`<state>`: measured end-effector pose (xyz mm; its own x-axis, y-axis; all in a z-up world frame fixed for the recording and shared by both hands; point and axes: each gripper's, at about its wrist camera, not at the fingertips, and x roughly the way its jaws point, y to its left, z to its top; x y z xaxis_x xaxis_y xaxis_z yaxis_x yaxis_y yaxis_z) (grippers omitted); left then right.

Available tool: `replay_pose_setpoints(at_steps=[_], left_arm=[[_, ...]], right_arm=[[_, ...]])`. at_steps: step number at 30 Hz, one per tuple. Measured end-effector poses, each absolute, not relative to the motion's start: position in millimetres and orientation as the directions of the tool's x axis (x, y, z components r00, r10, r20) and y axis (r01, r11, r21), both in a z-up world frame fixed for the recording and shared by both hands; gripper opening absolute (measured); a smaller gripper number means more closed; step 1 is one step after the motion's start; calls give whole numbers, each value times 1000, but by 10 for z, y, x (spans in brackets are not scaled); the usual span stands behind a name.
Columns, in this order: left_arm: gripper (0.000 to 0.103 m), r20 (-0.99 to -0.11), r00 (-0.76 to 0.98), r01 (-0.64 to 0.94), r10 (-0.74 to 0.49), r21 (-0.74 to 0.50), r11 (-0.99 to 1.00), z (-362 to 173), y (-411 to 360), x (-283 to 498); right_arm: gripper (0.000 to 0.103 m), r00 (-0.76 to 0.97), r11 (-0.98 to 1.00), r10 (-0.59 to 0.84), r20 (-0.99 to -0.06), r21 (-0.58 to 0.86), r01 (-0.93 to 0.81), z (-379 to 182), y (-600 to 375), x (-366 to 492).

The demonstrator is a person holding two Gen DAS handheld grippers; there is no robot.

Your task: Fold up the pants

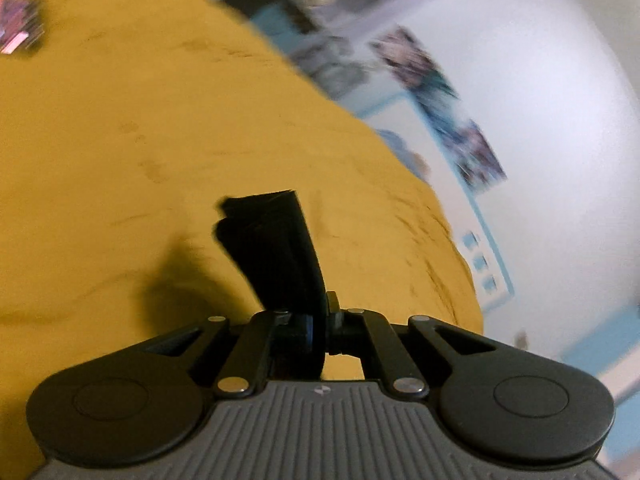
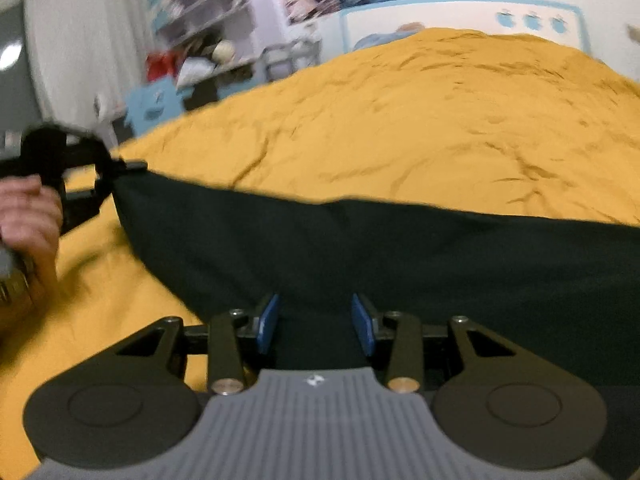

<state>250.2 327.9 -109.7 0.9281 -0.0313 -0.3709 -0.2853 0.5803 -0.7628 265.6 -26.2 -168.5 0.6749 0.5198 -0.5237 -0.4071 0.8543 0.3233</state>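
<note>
Dark green-black pants (image 2: 360,256) lie stretched across a yellow bedspread (image 2: 400,120). In the left wrist view my left gripper (image 1: 320,312) is shut on a bunched end of the pants (image 1: 272,248) and holds it above the bedspread (image 1: 120,140). The left gripper also shows in the right wrist view (image 2: 116,172), pinching the pants' far left corner, with a hand behind it. My right gripper (image 2: 316,320) is open, its blue pads (image 2: 267,322) standing apart over the near edge of the pants.
The bed's right edge runs beside a white wall with posters (image 1: 420,64). A white and blue headboard (image 2: 460,12) stands at the far end. Cluttered shelves (image 2: 200,20) stand at the back left. A small patterned item (image 1: 20,20) lies on the bedspread at far left.
</note>
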Motion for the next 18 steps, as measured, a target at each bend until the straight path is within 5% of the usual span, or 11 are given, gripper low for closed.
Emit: replay_pose_setpoints(at_steps=[9, 15, 18], left_arm=[[4, -335, 920, 49, -203, -418, 907, -419, 1680, 2731], [6, -496, 828, 137, -261, -273, 952, -873, 754, 2872], [18, -613, 750, 177, -248, -175, 969, -1202, 447, 2852]], right_arm=[[39, 780, 874, 431, -454, 425, -235, -1418, -1101, 2478], [40, 821, 878, 355, -448, 462, -127, -1384, -1614, 2386], [40, 825, 878, 334, -455, 470, -96, -1393, -1758, 2376]])
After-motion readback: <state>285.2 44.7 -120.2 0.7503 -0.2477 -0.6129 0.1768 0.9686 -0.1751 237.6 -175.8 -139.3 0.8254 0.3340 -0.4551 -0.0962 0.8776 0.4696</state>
